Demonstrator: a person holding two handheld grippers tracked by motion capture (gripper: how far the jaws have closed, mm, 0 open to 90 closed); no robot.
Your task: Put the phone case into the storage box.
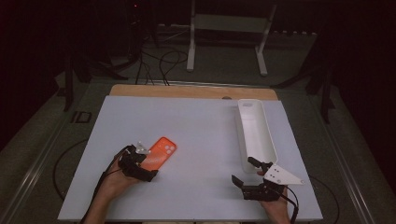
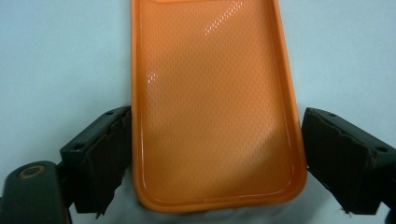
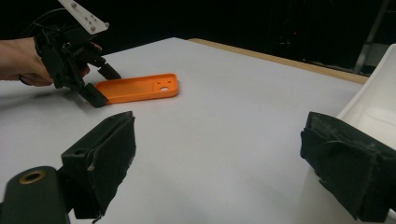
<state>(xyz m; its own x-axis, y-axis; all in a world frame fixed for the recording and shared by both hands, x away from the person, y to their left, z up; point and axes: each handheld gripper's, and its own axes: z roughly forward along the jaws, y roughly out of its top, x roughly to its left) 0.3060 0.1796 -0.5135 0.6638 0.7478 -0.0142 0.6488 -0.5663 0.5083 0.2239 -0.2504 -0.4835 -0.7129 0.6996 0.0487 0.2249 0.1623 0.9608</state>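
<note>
The left gripper [image 2: 212, 158] is straddling the near end of the orange phone case [image 2: 212, 102]; its jaws are spread, not pressing yet. It should be closing evenly on both long edges. The right gripper [image 3: 219, 163] is waiting with spread jaws, empty.

the room around the table [image 1: 196, 116] is dark, nearly black at the edges of the high view, while the white tabletop is evenly and softly lit from above. shadows under the hands are faint. in the left gripper view the orange phone case [image 2: 215, 102] carries small bright glints and looks slightly soft. all pictures are a little grainy and blurred.
</note>
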